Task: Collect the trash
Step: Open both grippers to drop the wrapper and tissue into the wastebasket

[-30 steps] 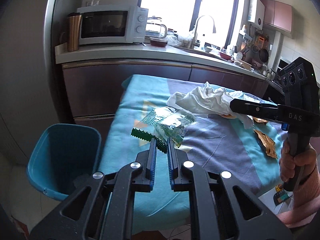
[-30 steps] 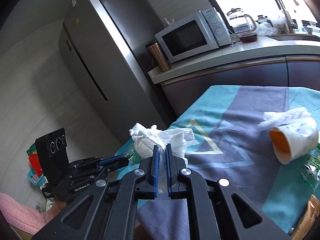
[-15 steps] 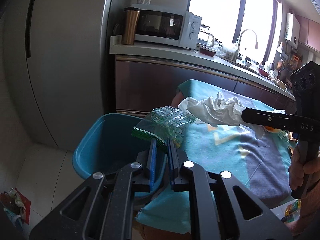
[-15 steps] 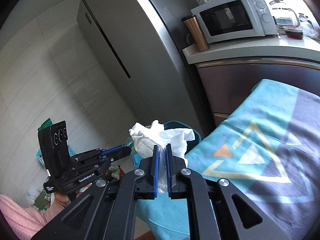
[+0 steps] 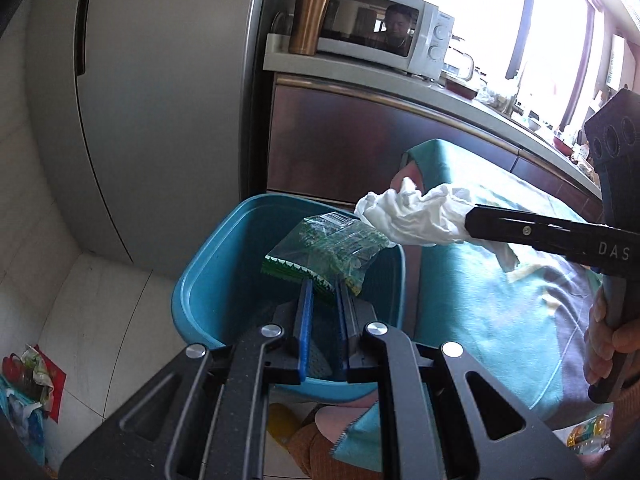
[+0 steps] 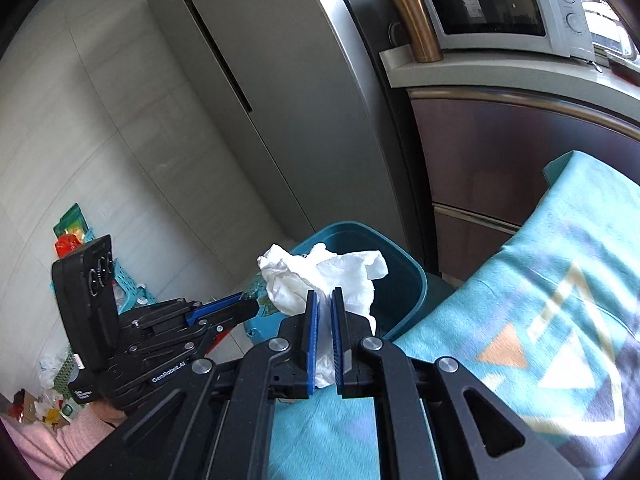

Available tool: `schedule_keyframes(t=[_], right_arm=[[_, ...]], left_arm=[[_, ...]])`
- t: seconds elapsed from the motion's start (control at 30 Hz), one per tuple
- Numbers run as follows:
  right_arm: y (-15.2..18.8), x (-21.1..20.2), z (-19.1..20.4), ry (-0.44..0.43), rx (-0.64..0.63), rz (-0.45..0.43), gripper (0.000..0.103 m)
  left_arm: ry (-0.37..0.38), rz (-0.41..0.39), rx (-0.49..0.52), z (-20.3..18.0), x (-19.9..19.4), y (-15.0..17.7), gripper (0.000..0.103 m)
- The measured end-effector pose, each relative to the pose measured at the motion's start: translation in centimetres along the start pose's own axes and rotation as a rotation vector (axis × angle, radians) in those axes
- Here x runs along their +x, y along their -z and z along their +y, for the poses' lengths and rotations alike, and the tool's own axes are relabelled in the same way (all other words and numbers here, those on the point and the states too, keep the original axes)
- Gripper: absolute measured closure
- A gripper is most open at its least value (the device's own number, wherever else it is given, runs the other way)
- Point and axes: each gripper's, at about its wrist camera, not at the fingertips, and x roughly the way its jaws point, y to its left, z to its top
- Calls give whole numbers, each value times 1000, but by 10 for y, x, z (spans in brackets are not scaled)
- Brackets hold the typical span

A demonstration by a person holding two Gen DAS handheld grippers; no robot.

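My left gripper is shut on a clear green-printed plastic wrapper and holds it over the open teal bin. My right gripper is shut on a crumpled white tissue, just short of the teal bin and above the table's edge. In the left wrist view the right gripper reaches in from the right, with the tissue beside the bin's far right rim. In the right wrist view the left gripper shows at the left, its tip in front of the bin.
The bin stands on the floor between a grey fridge and the table under a teal patterned cloth. Behind are brown cabinets, a counter with a microwave and a copper tumbler. Bags lie on the floor at left.
Both grippers swung left from over the table toward the bin, each still holding its item. The wrapper now hangs over the bin and the tissue has reached its rim.
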Motion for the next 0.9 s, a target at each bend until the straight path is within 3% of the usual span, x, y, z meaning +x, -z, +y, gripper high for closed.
schedule_keyframes(t=[0.33, 0.53, 0.73, 0.9], right_arm=[[-6, 46, 3, 47, 1, 96, 95], [-8, 67, 5, 63, 2, 153, 84], [-6, 60, 2, 56, 15, 128, 82], [-2, 44, -4, 42, 31, 94, 82]], left_arm=[[-19, 56, -22, 10, 35, 2, 92], [-30, 92, -9, 3, 59, 1, 86], [-35, 115, -6, 0, 74, 7, 87], [-18, 82, -18, -3, 69, 8, 87]])
